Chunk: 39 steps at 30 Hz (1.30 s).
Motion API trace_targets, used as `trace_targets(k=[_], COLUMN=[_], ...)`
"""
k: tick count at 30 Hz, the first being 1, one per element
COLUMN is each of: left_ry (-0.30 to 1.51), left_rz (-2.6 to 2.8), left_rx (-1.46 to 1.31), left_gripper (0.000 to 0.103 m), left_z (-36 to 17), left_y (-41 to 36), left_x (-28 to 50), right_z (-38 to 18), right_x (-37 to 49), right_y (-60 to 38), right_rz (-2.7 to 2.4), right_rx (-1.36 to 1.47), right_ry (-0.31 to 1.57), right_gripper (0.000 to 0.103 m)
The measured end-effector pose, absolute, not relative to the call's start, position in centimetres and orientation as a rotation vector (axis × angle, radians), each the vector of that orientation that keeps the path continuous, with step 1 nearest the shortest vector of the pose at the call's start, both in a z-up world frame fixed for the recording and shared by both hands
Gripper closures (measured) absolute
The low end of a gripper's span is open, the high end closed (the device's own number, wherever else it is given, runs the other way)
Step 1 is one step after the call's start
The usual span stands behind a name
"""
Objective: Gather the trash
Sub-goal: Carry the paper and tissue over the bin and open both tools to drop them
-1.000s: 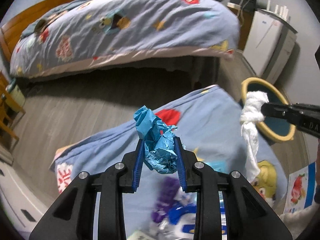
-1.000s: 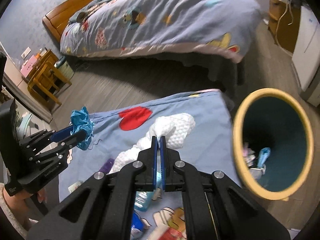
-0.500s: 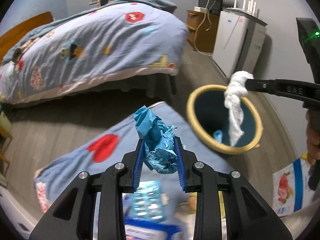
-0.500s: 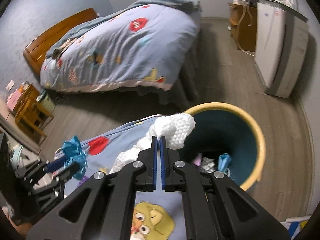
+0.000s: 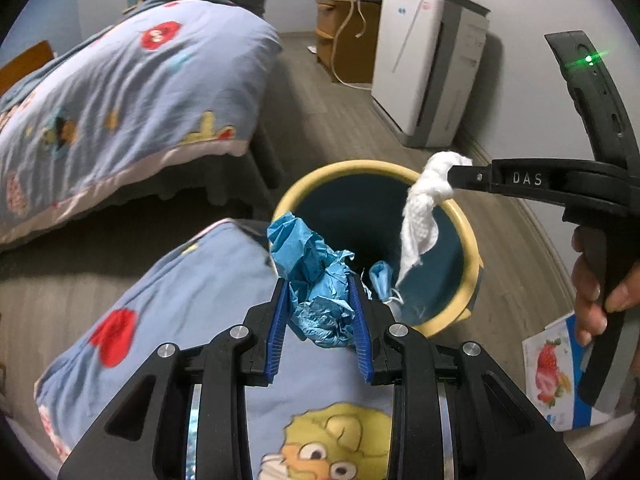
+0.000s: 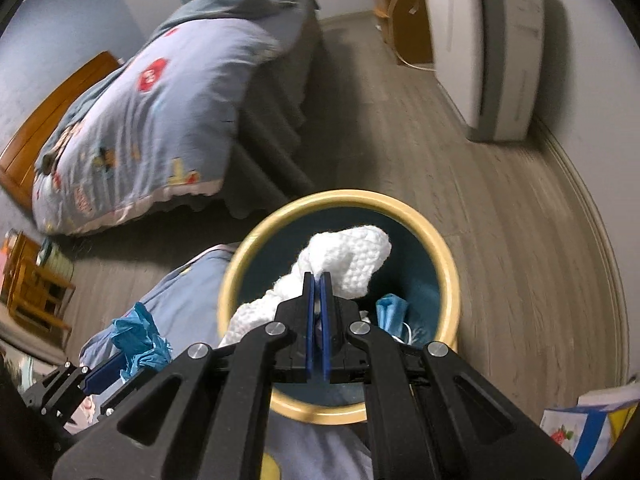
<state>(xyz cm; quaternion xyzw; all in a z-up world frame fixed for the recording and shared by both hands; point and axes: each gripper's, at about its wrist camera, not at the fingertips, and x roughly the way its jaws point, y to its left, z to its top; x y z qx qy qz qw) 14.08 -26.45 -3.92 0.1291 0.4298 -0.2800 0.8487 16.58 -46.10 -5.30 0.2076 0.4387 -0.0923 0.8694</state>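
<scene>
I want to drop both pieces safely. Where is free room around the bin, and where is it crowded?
Bare wood floor lies between the bin, the bed and the white appliance. Crowded: the bin's mouth, where the white tissue hangs from the right gripper, with the left gripper and blue wad at its rim.

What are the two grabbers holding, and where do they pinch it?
The left gripper pinches a crumpled blue paper wad by its lower half. The right gripper pinches a white knitted cloth near its top end.
</scene>
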Motion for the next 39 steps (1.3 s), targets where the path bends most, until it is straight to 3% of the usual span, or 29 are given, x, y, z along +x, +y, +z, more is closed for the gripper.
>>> trace_targets(k=[15,23,28,36,39], left_ry=[0.908,0.915,0.904,0.888,0.892], left_rz=[-0.641,-0.624,-0.6,-0.566,-0.544], left_rx=[0.328,0.293,0.271,0.266,0.254], left_gripper=[0.071,0.056,0.043,0.023,0.017], left_z=[-6.6,-6.7,-6.4,-6.2,-6.1], left_y=[-31.4,-30.7,-30.0,-28.8,-28.1], left_x=[15.4,15.7,15.7,15.7,15.8], right_z=[-8.5,-8.4,-8.2,-8.1,-7.9], right_x=[16.8,17.0,16.9,16.8,16.8], right_y=[-49.2,-49.2,-49.2,-49.2,-49.1], right_rz=[-0.252,-0.257,-0.249,-0.262,-0.264], right_rx=[0.504,0.5,0.503,0.524,0.535], right_ry=[0.97,0.966,0.956,0.945,0.939], right_gripper=[0.1,0.097,0.083,0.045,0.037])
